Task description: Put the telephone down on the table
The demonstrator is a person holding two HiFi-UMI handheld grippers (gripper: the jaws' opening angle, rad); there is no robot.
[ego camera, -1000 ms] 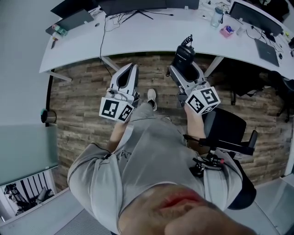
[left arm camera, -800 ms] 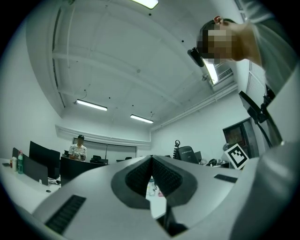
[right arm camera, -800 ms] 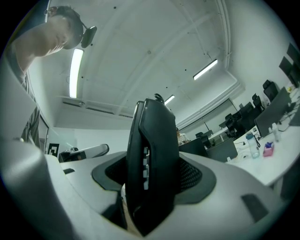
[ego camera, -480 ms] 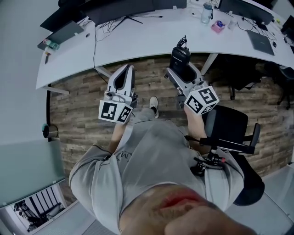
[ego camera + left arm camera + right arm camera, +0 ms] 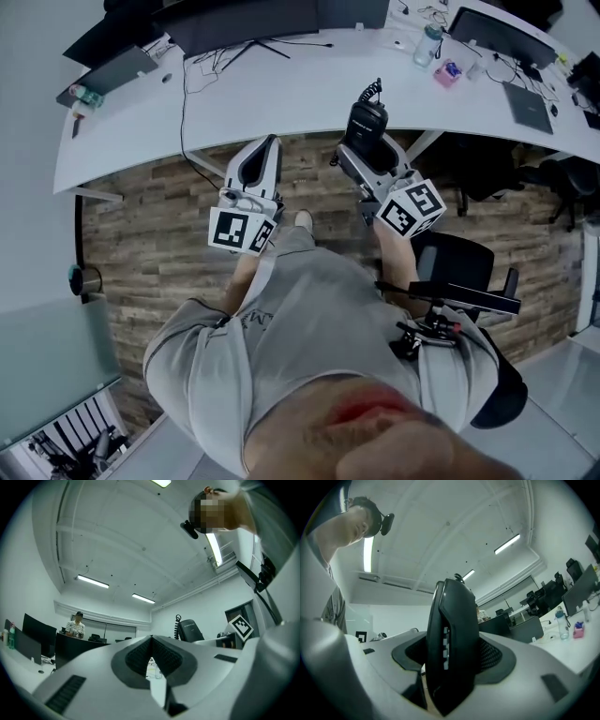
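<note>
— Where's the telephone (image 5: 367, 120)?
— Upright, pinched between the jaws of the right gripper (image 5: 451, 665). It's black, with pale side buttons (coiled cord on top). The table (image 5: 281, 94) lies beyond. The left gripper (image 5: 151, 644) has its jaws pressed together.

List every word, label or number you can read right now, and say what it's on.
"M": start of a print on the person's grey shirt; the rest is unreadable.
Small print on the telephone: too blurred to read.
Marker cubes: square patterns only, no words.
</note>
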